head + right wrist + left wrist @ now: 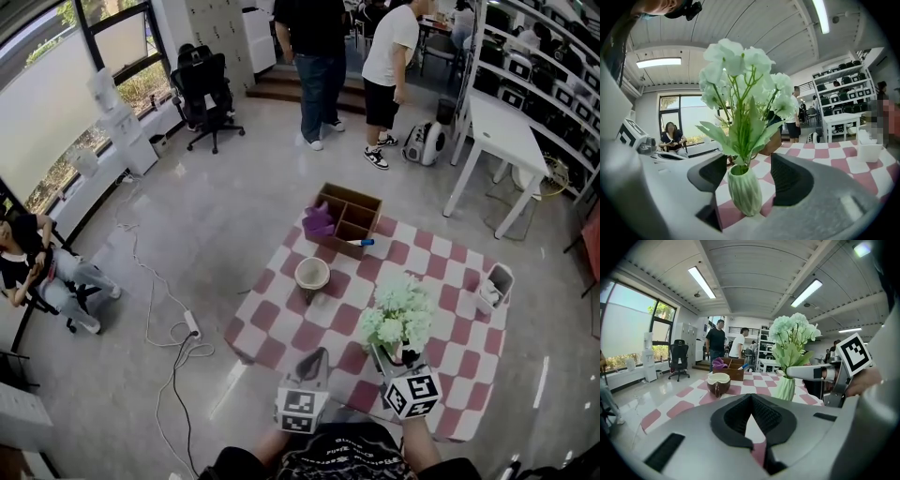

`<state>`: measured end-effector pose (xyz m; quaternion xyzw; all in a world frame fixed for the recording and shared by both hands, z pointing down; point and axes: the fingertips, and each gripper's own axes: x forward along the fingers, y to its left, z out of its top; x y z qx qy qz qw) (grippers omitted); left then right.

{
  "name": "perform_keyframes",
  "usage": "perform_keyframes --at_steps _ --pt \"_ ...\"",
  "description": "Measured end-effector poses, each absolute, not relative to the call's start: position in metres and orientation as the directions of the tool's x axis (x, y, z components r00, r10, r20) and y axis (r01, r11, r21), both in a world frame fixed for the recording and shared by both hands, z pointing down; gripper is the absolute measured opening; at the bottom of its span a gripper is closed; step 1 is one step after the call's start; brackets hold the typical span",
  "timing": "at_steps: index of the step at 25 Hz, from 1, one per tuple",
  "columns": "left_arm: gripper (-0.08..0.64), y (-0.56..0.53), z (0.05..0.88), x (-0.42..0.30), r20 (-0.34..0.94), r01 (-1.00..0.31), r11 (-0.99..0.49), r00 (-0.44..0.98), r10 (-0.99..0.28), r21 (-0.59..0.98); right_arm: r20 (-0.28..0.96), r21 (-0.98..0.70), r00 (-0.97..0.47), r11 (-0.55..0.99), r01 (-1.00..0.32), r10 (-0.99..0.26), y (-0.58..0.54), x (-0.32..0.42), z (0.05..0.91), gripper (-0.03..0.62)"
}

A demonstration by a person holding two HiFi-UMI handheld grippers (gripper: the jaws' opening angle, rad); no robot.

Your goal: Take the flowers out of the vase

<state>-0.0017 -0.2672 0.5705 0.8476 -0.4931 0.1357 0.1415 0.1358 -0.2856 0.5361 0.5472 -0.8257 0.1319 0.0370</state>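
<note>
flowers: white blooms, upright in the ribbed green vase, at the near edge of the pink-checked cloth
right gripper: jaws spread either side of the vase neck, pads clear of it
left gripper: jaws pressed together, nothing between, left of the vase
beyond: brown bowl mid-cloth, wooden box at the far edge

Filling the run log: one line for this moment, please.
right gripper open, astride vase | left gripper shut, empty | flowers in vase | vase on checked cloth
</note>
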Motion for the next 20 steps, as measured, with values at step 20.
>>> perform_keyframes --at_steps 20 --pt "0.011 -0.271 0.582 -0.013 0.402 -0.907 -0.413 0.409 -0.819 0.081 0.175 -0.132 -0.458 0.44 -0.888 -0.872 -0.301 0.125 0.53 0.196"
